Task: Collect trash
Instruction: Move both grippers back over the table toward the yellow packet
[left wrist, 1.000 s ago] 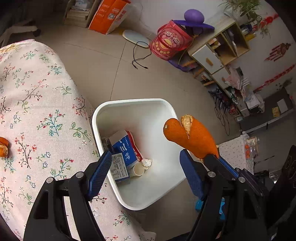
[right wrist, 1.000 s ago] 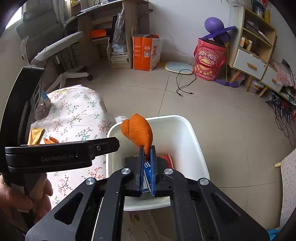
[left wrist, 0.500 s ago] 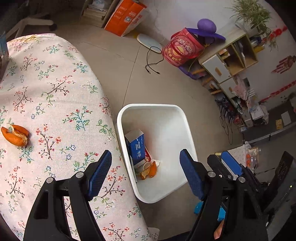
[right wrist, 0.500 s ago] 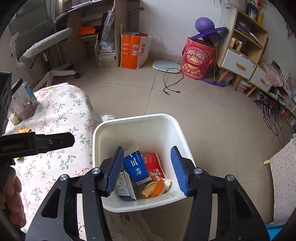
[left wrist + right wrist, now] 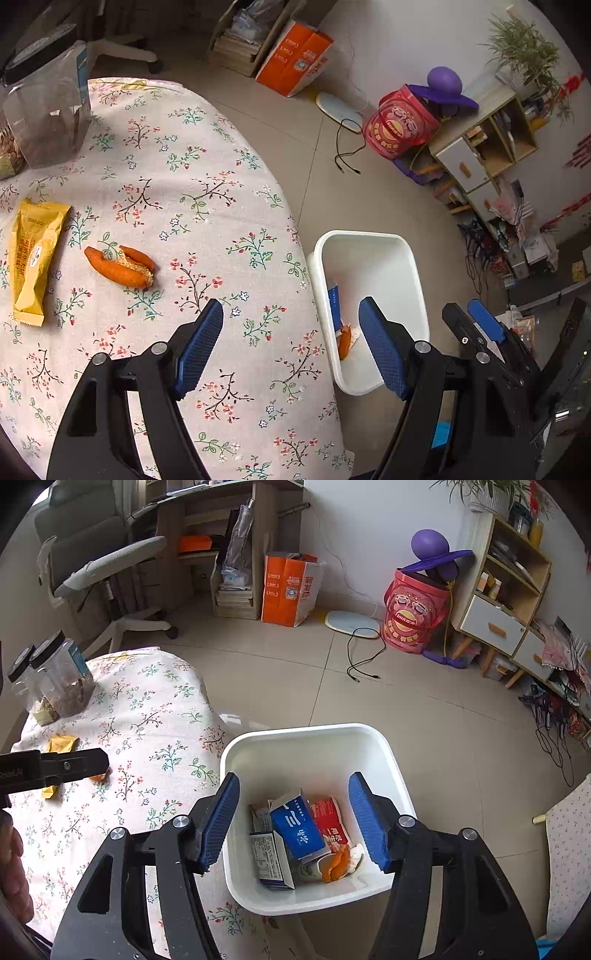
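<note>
A white bin (image 5: 391,760) stands on the floor beside the table; it also shows in the left wrist view (image 5: 410,258). It holds a blue carton (image 5: 301,829), a red wrapper (image 5: 332,825) and an orange peel (image 5: 334,866). My right gripper (image 5: 293,819) is open and empty above the bin. My left gripper (image 5: 290,349) is open and empty over the table's edge. On the floral tablecloth (image 5: 207,206) lie another orange peel (image 5: 120,266) and a yellow wrapper (image 5: 33,254), left of the left gripper.
Clear jars (image 5: 61,677) with dark lids stand at the table's far end. On the floor behind are an office chair (image 5: 107,576), an orange box (image 5: 290,587), a red bucket (image 5: 413,613), a black cable (image 5: 364,659) and a wooden shelf (image 5: 506,602).
My right gripper opened and dropped the orange peel into the bin. My left gripper swung left from the bin to over the table, bringing the second peel and yellow wrapper into view.
</note>
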Action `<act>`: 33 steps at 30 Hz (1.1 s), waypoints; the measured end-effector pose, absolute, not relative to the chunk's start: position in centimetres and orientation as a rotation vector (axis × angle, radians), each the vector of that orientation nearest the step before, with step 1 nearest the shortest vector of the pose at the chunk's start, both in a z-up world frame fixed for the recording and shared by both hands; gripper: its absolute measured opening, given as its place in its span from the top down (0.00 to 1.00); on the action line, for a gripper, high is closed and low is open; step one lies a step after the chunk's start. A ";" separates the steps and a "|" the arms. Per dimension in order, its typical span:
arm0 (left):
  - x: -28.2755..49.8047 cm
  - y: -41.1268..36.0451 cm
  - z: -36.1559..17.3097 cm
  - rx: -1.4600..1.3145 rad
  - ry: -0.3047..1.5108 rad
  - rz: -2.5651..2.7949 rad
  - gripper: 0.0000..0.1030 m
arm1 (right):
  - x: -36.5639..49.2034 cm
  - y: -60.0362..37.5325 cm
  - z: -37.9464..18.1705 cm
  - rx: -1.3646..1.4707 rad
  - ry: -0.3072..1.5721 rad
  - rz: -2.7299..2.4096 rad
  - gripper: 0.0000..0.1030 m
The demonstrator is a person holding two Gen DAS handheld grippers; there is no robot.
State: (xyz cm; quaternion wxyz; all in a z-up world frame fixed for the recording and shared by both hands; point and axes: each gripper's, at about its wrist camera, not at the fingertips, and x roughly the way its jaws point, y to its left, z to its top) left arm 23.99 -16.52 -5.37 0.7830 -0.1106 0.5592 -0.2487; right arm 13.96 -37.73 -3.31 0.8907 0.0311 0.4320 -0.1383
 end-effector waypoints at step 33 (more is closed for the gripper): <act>28.4 1.5 -13.8 -0.181 1.344 -0.190 0.24 | 22.3 -18.6 -8.7 -0.144 0.969 0.124 0.31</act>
